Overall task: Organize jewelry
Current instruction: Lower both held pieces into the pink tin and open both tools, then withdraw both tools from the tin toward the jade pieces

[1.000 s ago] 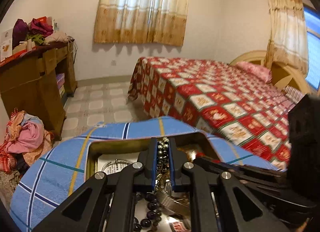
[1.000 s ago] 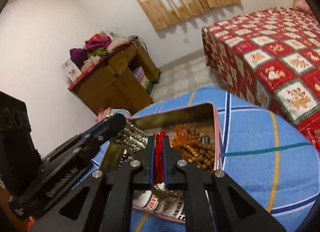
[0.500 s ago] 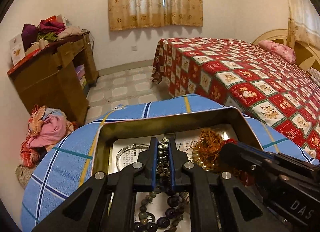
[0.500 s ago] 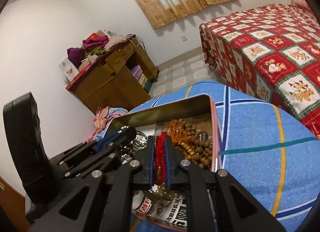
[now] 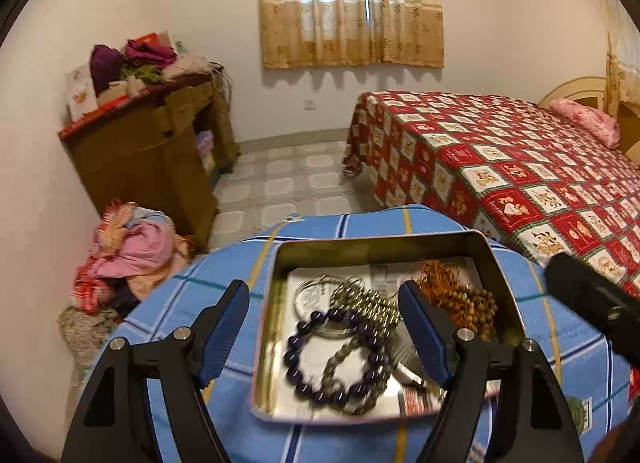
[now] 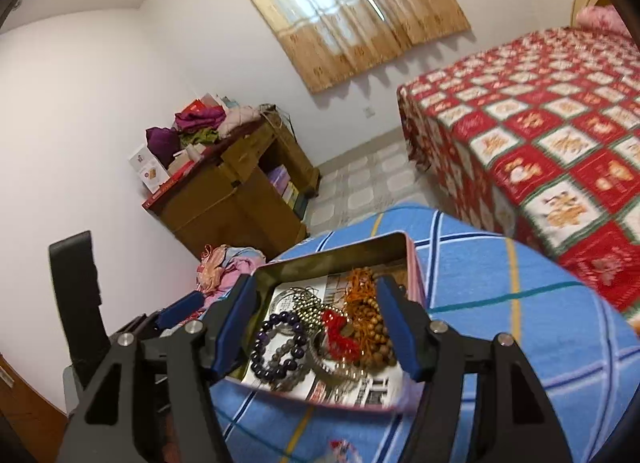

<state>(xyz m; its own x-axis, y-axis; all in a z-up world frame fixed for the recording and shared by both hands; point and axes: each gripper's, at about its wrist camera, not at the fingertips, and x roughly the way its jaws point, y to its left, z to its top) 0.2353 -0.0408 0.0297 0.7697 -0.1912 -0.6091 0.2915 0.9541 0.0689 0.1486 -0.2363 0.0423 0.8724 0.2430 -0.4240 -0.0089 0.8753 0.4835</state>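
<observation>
Both tongs hang spread wide and empty above the tin tray [image 5: 384, 241], which sits on the blue checked surface [image 5: 168, 303] and holds all the jewelry in one loose heap. The left tongs [image 5: 324, 327] straddle the tray's left half, one blue pad out over the cloth beyond the left rim, the other above the middle of the pile. The right tongs [image 6: 316, 327] frame the tray from the near side, both pads over its contents.

In the tray, the purple bead bracelet [image 5: 320, 359] lies nearest, with a grey bead bracelet [image 5: 352, 367] crossing through its loop. Behind them sit a metallic bead strand [image 5: 368, 303] and a thin silver bangle [image 5: 316, 295]. The wooden bead strand [image 6: 372, 327] with its orange tassel [image 6: 360, 283] fills the right side, and a red knotted cord [image 6: 336, 331] rests against it.

The main risk, as I judge it, is tangling: the pieces overlap (the two bracelets look interlinked), so closing on one may drag a neighbour out with it. The tray seems light and lies on soft cloth, so a snagged strand could tip or slide it. The tassel threads could also catch on a pad. With both tongs crowding the same small tray, they could knock each other.
</observation>
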